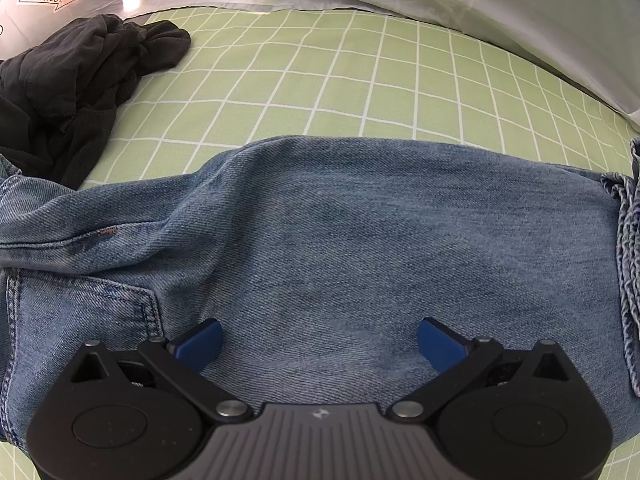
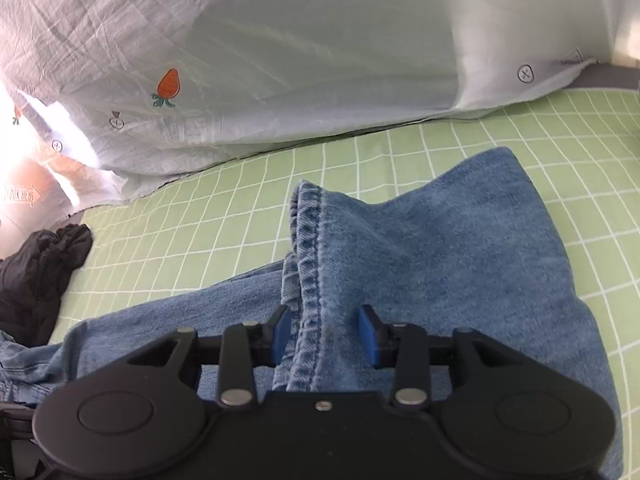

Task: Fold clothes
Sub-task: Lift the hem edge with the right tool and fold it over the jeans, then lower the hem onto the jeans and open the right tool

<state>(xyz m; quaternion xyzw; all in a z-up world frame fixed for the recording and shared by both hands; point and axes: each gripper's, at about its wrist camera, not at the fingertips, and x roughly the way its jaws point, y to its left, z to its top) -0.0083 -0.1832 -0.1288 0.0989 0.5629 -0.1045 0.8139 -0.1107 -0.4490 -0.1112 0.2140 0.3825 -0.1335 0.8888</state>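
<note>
I see my left tongs (image 1: 318, 342) spread wide above the jeans (image 1: 340, 232) on the green checked sheet (image 1: 320, 76). My right tongs (image 2: 325, 334) straddle the hem (image 2: 308, 264), pads parted, gripping nothing. A black garment (image 1: 76, 88) lies far left.

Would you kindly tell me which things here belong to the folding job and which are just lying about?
Part of the job:
- jeans
- left claw, open over the jeans
- right claw, open around the jeans' hem

Lying about:
- black garment
- white carrot-print sheet
- green checked cover
</note>
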